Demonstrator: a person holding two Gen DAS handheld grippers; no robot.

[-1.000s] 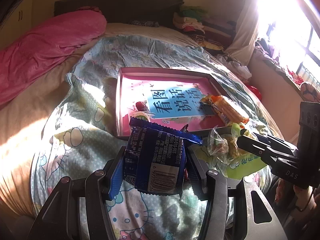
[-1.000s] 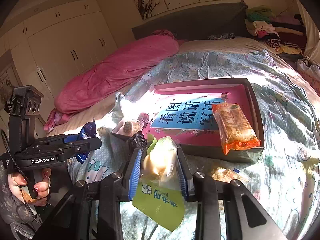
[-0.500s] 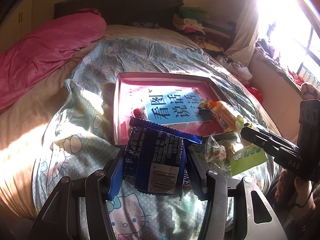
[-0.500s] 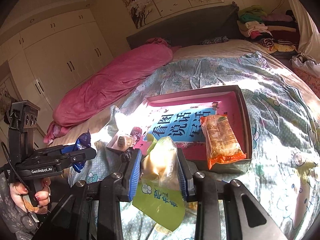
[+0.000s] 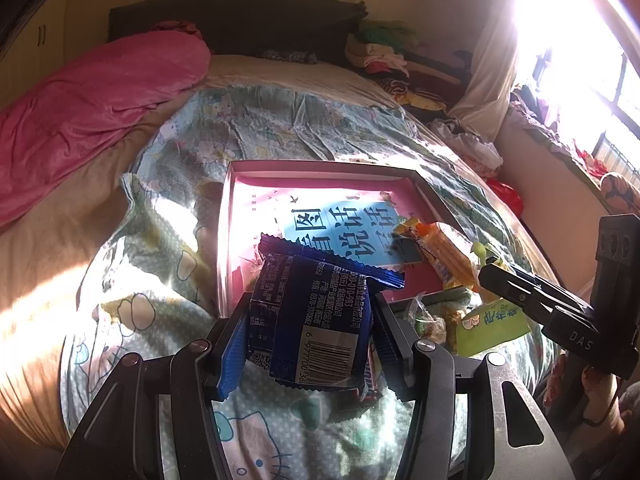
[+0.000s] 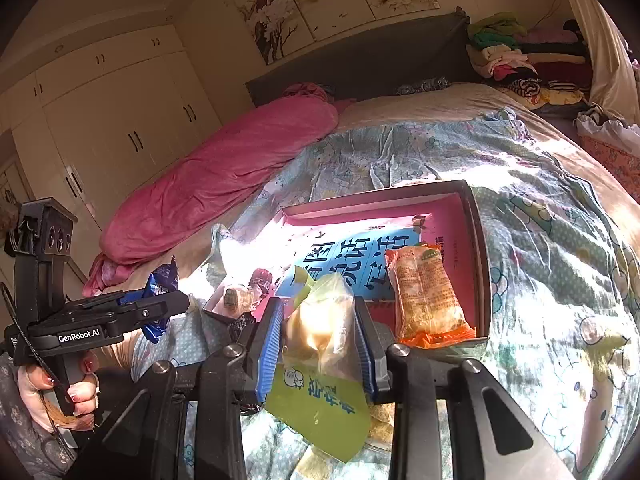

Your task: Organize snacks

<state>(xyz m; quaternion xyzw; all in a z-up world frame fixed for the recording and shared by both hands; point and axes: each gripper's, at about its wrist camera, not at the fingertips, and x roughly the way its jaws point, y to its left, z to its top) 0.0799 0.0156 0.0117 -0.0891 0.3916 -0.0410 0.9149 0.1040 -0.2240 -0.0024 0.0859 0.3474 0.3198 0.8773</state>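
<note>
My left gripper is shut on a dark blue snack packet with a barcode, held above the quilt just short of the pink box's near edge. My right gripper is shut on a clear-and-green snack bag, held in front of the pink box. In that box lie a blue-labelled book and an orange snack packet. From the left wrist view the right gripper comes in from the right with the green bag hanging from it.
A small clear snack bag lies on the quilt by the box's near corner. Small wrapped sweets sit at the box's left corner. A pink duvet lies along the left of the bed. Folded clothes are stacked at the headboard.
The right gripper has drifted a little with the green bag, so the box sits slightly further off in its view. The left gripper has kept still with the blue packet.
</note>
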